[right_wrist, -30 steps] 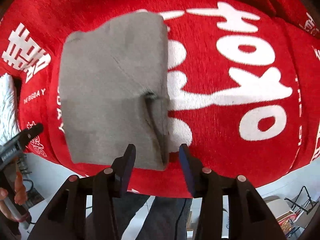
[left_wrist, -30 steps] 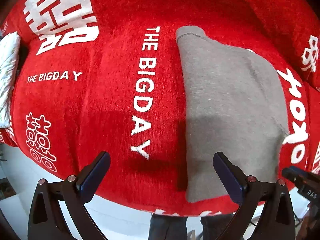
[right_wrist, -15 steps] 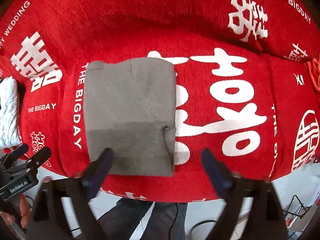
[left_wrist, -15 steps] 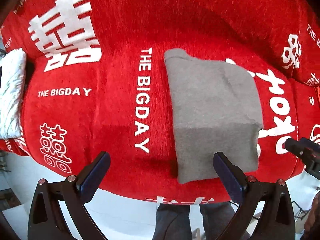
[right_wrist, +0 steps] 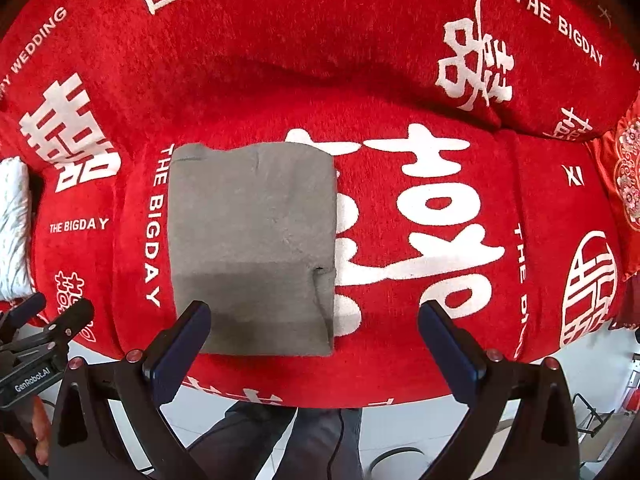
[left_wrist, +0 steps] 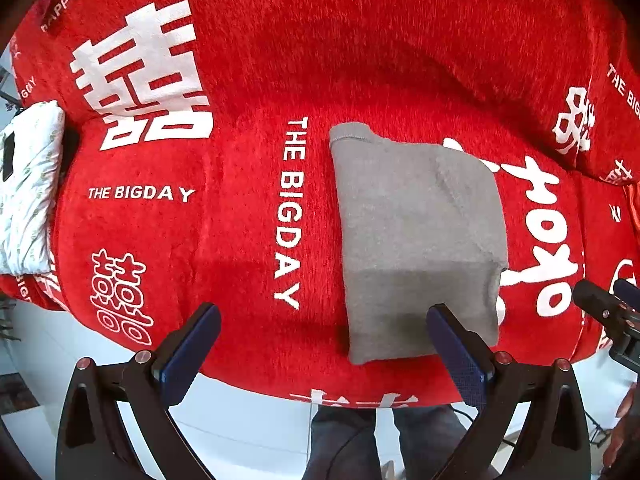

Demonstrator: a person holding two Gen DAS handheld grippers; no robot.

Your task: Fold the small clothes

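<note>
Only the right wrist view shows an embroidered red cushion [right_wrist: 624, 176] at the far right. The folded grey garment [left_wrist: 416, 240] lies as a fuzzy rectangle on the plush red blanket [left_wrist: 240, 240]. The left gripper [left_wrist: 324, 344] and right gripper [right_wrist: 314, 340] both hang spread wide, empty, above the blanket's near edge.

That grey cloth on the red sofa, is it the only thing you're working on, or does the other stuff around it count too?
Part of the job:
- grey folded garment
- left hand-held gripper, open
- right hand-held gripper, open

Just lying about:
- red blanket with white lettering, under the garment
- white quilted cushion at the left edge
- red embroidered cushion at the right edge
</note>
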